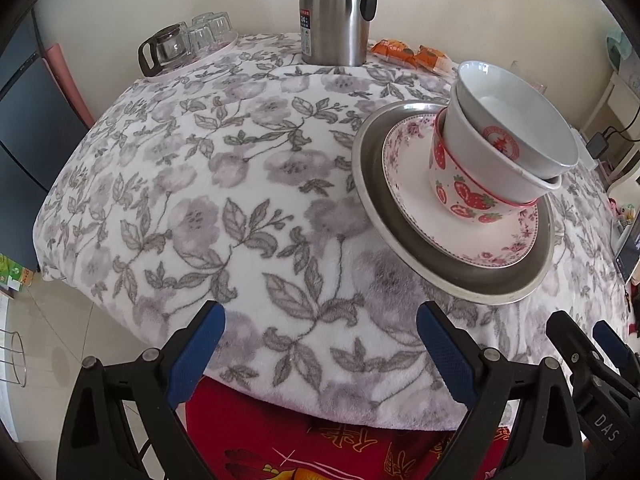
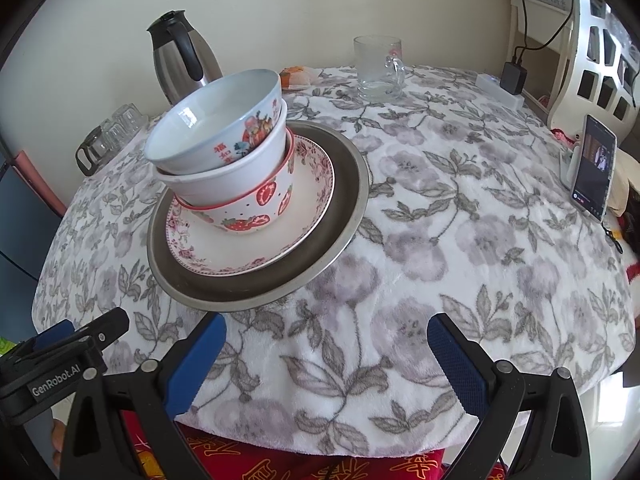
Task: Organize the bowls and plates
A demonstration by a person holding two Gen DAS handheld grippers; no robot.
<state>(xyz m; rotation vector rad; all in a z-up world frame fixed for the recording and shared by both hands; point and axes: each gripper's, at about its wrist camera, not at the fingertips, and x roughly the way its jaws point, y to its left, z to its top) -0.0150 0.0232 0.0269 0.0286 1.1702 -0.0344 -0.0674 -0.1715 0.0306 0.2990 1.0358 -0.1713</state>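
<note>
Hovering low at near table edge: left gripper [image 1: 320, 344], jaws wide apart, nothing between; blue pads [image 1: 444, 356] over floral tablecloth [image 1: 224, 184], red cloth [image 1: 280, 432] hanging below the edge. Right gripper [image 2: 326, 354] same, jaws spread, empty, just beside the left one.

Stack ahead, not between either pair of jaws. From left wrist: ahead & to the right of the jaws. From right wrist: ahead & to the left, near rim of it just past the left pad.

Stack, bottom to top: metal plate [image 2: 348, 184] on cloth, pink-flowered plate [image 2: 224, 256] inside it, strawberry bowl [image 2: 260, 216] on that, plain white bowl [image 2: 224, 188] nested in, painted white bowl [image 2: 224, 132] on top. Upper bowls tilted, not level.

Farther back: steel thermos jug [image 1: 334, 12] w/ black handle, orange snack packets [image 1: 408, 54] beside it. Far left corner: glass pot [image 1: 166, 50] & upturned glasses [image 1: 212, 28] on a tray. Far right in right wrist view: glass mug [image 2: 378, 68], power strip w/ charger [image 2: 506, 84], phone [image 2: 594, 168] propped upright, screen lit.
</note>
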